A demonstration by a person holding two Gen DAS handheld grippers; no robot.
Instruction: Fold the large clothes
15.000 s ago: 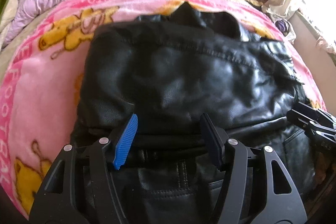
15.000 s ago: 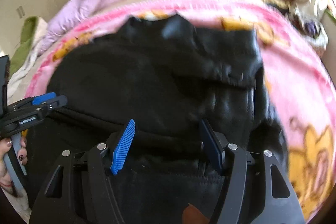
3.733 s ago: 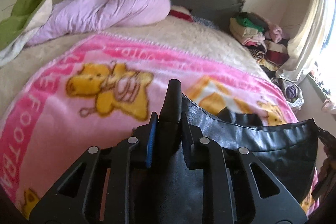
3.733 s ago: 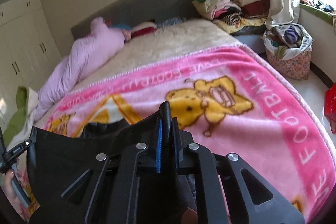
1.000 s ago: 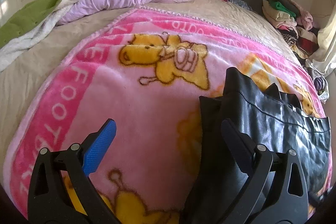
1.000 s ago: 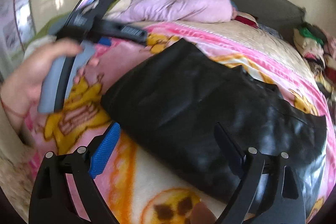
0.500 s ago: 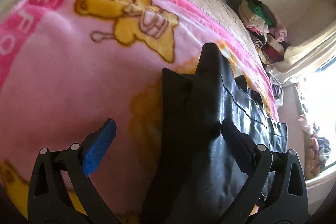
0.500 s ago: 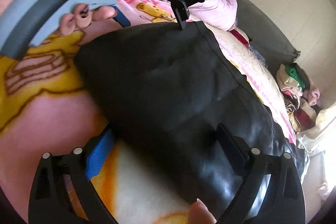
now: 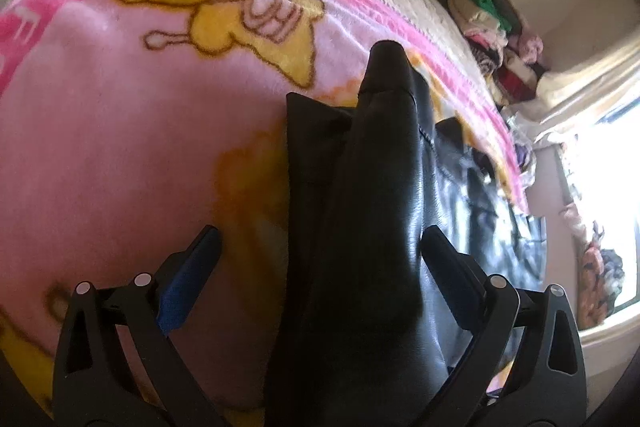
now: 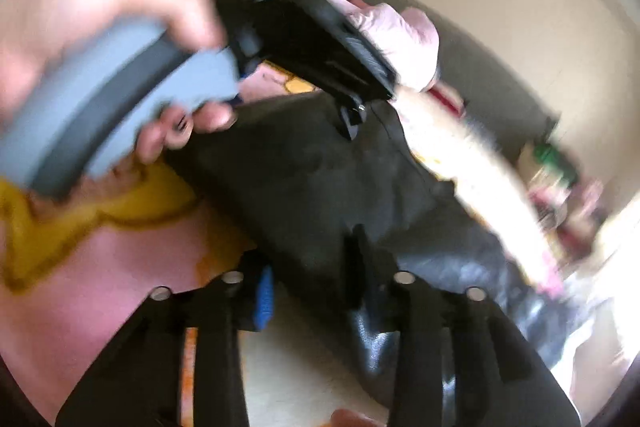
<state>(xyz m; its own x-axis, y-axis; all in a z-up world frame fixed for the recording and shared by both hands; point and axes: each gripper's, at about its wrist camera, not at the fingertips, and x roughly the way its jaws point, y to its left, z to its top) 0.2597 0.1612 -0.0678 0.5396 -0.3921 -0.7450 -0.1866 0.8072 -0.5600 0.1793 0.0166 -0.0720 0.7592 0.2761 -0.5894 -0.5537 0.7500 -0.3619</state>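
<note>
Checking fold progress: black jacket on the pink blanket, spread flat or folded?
Folded, partly at least: the black jacket lies doubled in layers on the pink blanket, one edge standing up as a ridge. Its far end is blurred.

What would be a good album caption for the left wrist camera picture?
Open left gripper straddling the near edge of a black leather jacket lying on a pink cartoon blanket.

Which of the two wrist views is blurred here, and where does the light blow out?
Left wrist view: fairly sharp on the black jacket and pink blanket, fisheye-bent, window overexposed at the right edge. Right wrist view: heavy motion blur across the hand and left tongs, glare washing out the lower right.
</note>
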